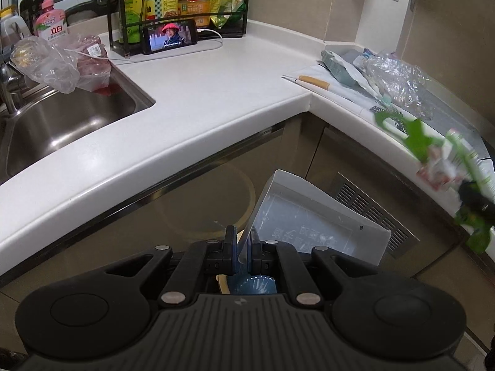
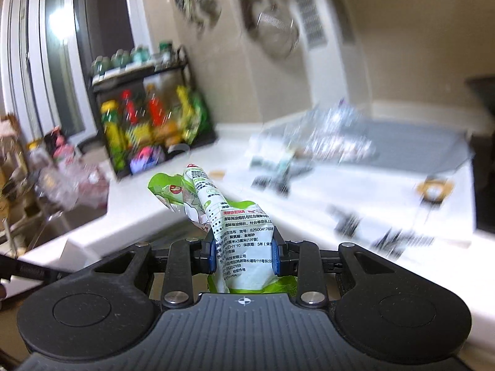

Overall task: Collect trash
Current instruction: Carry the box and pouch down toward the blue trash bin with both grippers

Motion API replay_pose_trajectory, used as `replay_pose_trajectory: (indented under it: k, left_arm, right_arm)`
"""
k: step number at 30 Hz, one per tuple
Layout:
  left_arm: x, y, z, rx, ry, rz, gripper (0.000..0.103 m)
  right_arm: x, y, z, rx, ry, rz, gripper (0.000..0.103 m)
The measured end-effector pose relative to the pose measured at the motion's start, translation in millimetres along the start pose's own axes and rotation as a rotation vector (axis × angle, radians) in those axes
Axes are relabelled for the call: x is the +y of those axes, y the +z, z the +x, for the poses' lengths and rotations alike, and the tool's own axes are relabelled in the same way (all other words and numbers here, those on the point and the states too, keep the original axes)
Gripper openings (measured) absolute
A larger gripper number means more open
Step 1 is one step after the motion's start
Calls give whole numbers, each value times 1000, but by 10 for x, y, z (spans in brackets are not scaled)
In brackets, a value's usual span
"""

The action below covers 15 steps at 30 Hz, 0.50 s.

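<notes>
My left gripper [image 1: 243, 244] is shut on the rim of a white plastic bin [image 1: 312, 213], held tilted in front of the cabinets below the counter. My right gripper [image 2: 244, 247] is shut on a crumpled green and white wrapper [image 2: 222, 207], held above the counter edge. In the left wrist view the right gripper with that wrapper [image 1: 445, 160] shows blurred at the far right. More trash lies on the right counter: a crinkled clear plastic bag [image 1: 399, 83] and a grey-green package [image 1: 338, 65].
A steel sink [image 1: 71, 117] sits at the left with a clear bag [image 1: 46, 61] over the tap and pink meat packs [image 1: 92, 58]. A phone [image 1: 169, 36] leans on a black condiment rack [image 1: 179, 3]. A knife [image 1: 312, 82] lies on the right counter. The right wrist view is motion-blurred.
</notes>
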<state>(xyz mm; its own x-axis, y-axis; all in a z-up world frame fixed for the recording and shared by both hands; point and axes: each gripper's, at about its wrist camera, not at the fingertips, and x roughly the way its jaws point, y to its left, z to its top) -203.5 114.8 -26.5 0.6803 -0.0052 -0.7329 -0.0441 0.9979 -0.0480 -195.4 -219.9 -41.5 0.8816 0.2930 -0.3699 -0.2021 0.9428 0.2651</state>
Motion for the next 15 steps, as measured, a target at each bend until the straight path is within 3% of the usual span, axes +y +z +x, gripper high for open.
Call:
replay_pose_trajectory:
  k: [6, 15]
  left_arm:
    - [-13, -69, 28, 13, -3, 0, 6]
    - [-27, -110, 50, 20, -3, -3, 6]
  right_arm:
    - [232, -229, 62, 88, 26, -32, 34]
    - [398, -230, 28, 83, 33, -107, 34]
